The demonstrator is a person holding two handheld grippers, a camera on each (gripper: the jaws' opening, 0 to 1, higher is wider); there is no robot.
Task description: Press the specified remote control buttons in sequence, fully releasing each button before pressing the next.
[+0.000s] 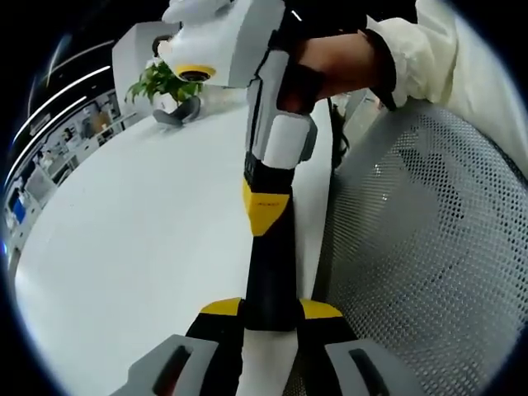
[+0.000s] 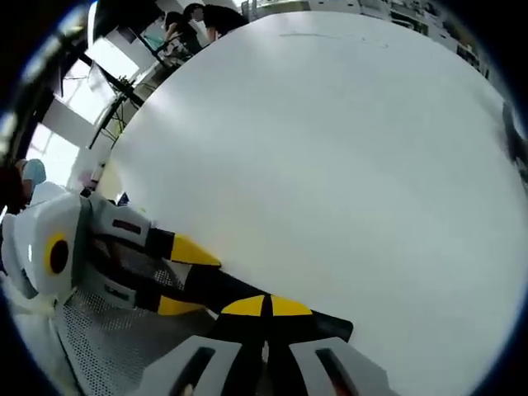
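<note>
The left claw (image 1: 272, 309) is clamped on a slim black remote control (image 1: 271, 272). Its two yellow tips sit on either side of the near end, and the remote runs straight ahead out of the jaws, above the white table (image 1: 140, 231).

At the remote's far end, the right claw (image 1: 266, 206) comes down towards the left claw. A hand (image 1: 338, 66) in a cream sleeve (image 1: 429, 49) holds it. Its yellow tip is set against the remote.

In the right gripper view, the right claw's own yellow tips are pressed together with nothing between them, and they lie on the black remote. The remote's buttons cannot be made out, so I cannot tell which one is under the tip. The left claw enters from that claw's left, with its yellow tips on both sides of the remote.

A perforated mesh surface (image 1: 412, 247) lies to the right of the left claw. A potted plant (image 1: 165, 82) stands far ahead on its left.
</note>
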